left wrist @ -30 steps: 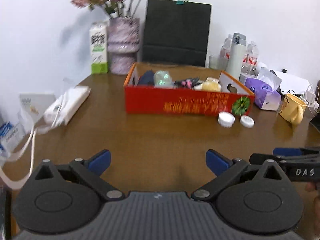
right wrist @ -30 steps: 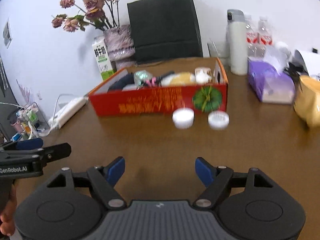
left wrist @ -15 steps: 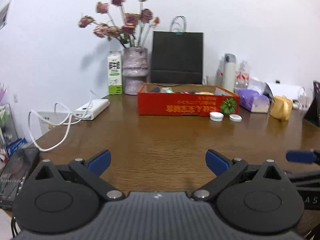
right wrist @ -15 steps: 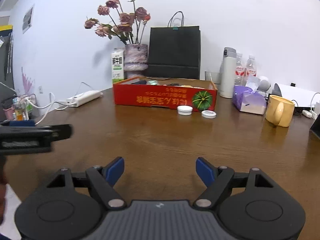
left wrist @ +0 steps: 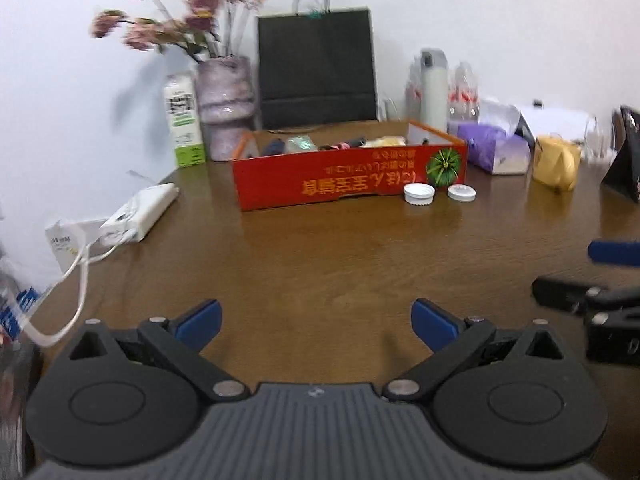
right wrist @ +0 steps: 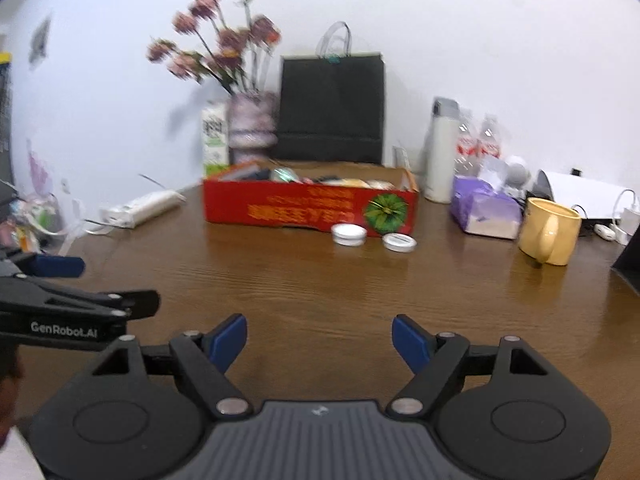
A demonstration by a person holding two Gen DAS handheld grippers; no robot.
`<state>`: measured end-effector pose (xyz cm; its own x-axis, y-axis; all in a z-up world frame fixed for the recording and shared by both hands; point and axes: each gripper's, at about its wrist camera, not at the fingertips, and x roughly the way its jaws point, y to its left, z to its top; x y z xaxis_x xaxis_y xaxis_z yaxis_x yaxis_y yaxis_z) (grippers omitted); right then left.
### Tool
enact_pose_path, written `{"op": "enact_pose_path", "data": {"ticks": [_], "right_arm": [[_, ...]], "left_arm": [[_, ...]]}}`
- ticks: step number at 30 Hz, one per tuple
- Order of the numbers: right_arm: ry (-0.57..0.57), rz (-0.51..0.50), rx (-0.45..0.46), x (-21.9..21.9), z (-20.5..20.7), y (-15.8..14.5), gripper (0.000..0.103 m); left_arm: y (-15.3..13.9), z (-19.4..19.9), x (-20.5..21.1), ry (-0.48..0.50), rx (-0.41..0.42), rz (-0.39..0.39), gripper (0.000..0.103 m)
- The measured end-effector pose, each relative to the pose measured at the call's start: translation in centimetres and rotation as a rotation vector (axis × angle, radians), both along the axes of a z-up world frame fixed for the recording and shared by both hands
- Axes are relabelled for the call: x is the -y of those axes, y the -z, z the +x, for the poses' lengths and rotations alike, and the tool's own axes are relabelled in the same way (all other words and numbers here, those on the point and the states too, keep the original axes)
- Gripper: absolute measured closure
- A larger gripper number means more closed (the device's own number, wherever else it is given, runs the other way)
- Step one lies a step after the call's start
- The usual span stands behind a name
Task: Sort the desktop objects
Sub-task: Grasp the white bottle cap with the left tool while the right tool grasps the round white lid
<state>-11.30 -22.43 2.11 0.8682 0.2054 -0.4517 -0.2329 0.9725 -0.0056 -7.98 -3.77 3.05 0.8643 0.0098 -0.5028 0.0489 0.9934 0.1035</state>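
A red cardboard box (left wrist: 352, 178) (right wrist: 308, 208) holding several small items stands on the brown wooden table (left wrist: 340, 272). Two white round lids (left wrist: 419, 193) (right wrist: 349, 234) lie side by side just in front of the box's right end. My left gripper (left wrist: 316, 320) is open and empty, low over the near table, well short of the box. My right gripper (right wrist: 319, 338) is open and empty too, beside it to the right. Each gripper shows at the edge of the other's view.
Along the back stand a milk carton (left wrist: 182, 120), a flower vase (left wrist: 226, 108), a black paper bag (left wrist: 318, 76), a white flask (left wrist: 434, 88) and bottles. A purple tissue pack (right wrist: 484, 208) and yellow mug (right wrist: 550, 230) sit right. A white power strip (left wrist: 140, 212) with cable lies left.
Both grippers pulled back from the box and rose, then moved a little closer again. Both stayed open and empty. The box and lids have not moved.
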Motion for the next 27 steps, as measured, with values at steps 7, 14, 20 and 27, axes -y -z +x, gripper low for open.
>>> {"op": "enact_pose_path", "data": {"ticks": [7,14,20,27], "right_arm": [[0.017,0.012,-0.035,2.4,8.9,-1.5,0.028],[-0.008,0.0,-0.191,3.9,21.4,0.5,0.035],[-0.088,-0.025,-0.223,4.4,26.0,2.3,0.066],[-0.035,0.035,-0.207,7.6,26.1,1.4,0.065]], "left_arm": [[-1.3,7.9,1.6,0.161,0.035,-0.003,0.001],[0.5,15.9,5.0,0.291,-0.031,0.012,0.003],[1.8,20.5,6.8,0.292,-0.103,-0.051,0.014],[3.0,23.3,9.2,0.262,-0.165,-0.099,0.021]]}}
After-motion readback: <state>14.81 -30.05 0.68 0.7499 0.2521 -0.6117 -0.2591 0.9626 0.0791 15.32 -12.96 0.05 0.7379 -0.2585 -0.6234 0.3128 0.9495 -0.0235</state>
